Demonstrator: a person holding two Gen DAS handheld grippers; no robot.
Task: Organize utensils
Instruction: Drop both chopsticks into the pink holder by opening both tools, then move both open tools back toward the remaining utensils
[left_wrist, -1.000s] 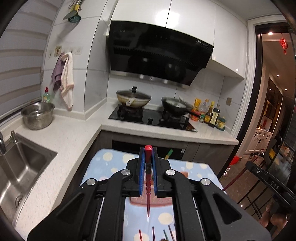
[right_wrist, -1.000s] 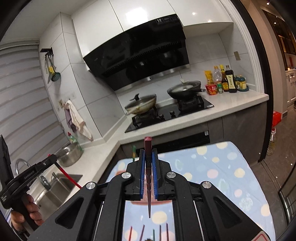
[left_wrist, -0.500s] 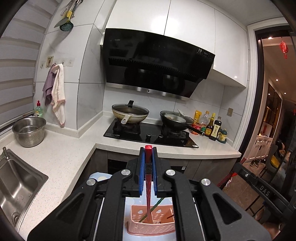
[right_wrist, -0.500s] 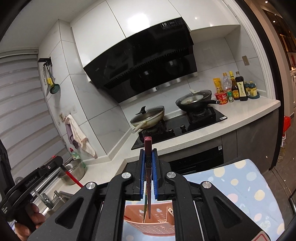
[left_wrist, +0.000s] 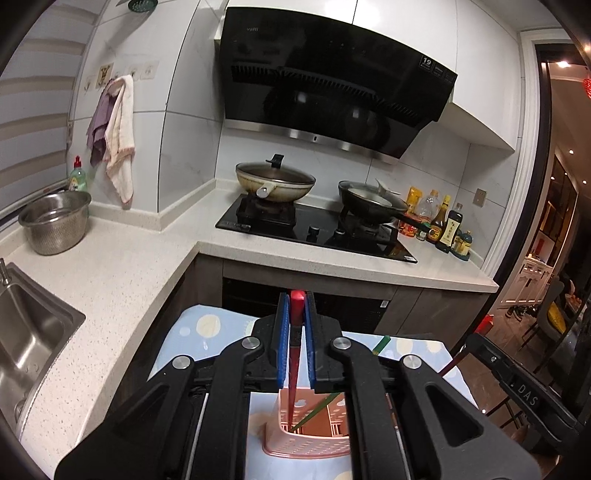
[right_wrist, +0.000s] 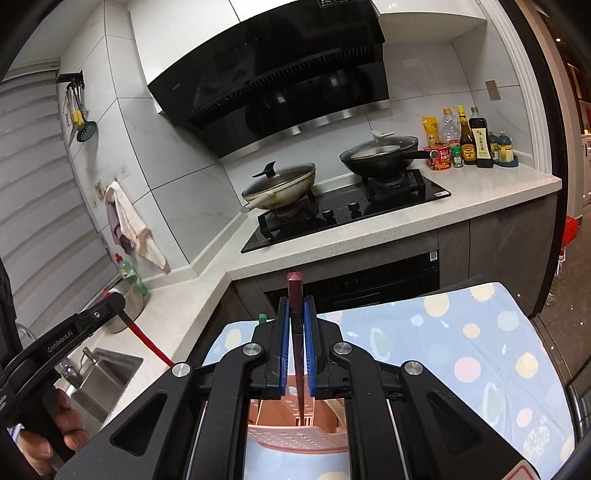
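Here both tongs (left_wrist: 296, 341) (right_wrist: 296, 341) clamp chopsticks (left_wrist: 294, 365).

The hood (left_wrist: 332, 92) reads "vatti" and "19"; the left gripper (right_wrist: 92, 321) reads "GenRobot.AI".

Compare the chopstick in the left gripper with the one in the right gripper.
The left gripper holds a bright red chopstick; the right gripper holds a dark maroon chopstick. The maroon one sticks out farther past its fingertips. Both are clamped, tips pointing down into the pink basket.
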